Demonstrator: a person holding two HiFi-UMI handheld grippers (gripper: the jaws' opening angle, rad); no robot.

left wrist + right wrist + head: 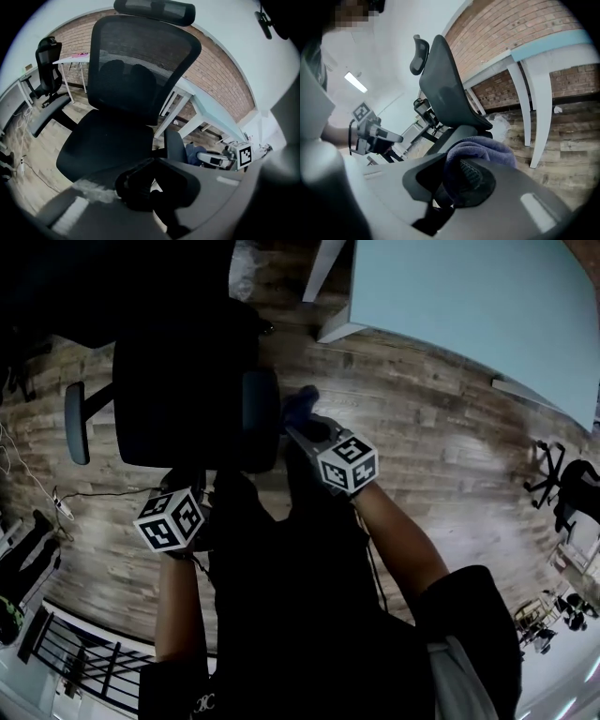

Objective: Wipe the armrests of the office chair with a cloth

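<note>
A black mesh office chair point(178, 381) point(136, 70) stands in front of me. Its right armrest point(261, 418) point(174, 146) point(461, 137) has a blue-purple cloth point(300, 405) point(194, 152) point(485, 146) lying against its outer side. My right gripper point(305, 426) point(464, 180) is shut on that cloth, which bunches over its fingers. At the seat's front edge is my left gripper point(187, 482) point(138, 185), its dark jaws together with nothing seen between them. The left armrest point(77, 423) point(42, 119) stands free on the other side.
A light table point(469, 306) point(206, 117) point(543, 44) with white legs stands just behind and right of the chair. A second black chair point(47, 70) sits at another desk, by the brick wall point(501, 28). A cable and plug strip point(64, 507) lie on the wood floor.
</note>
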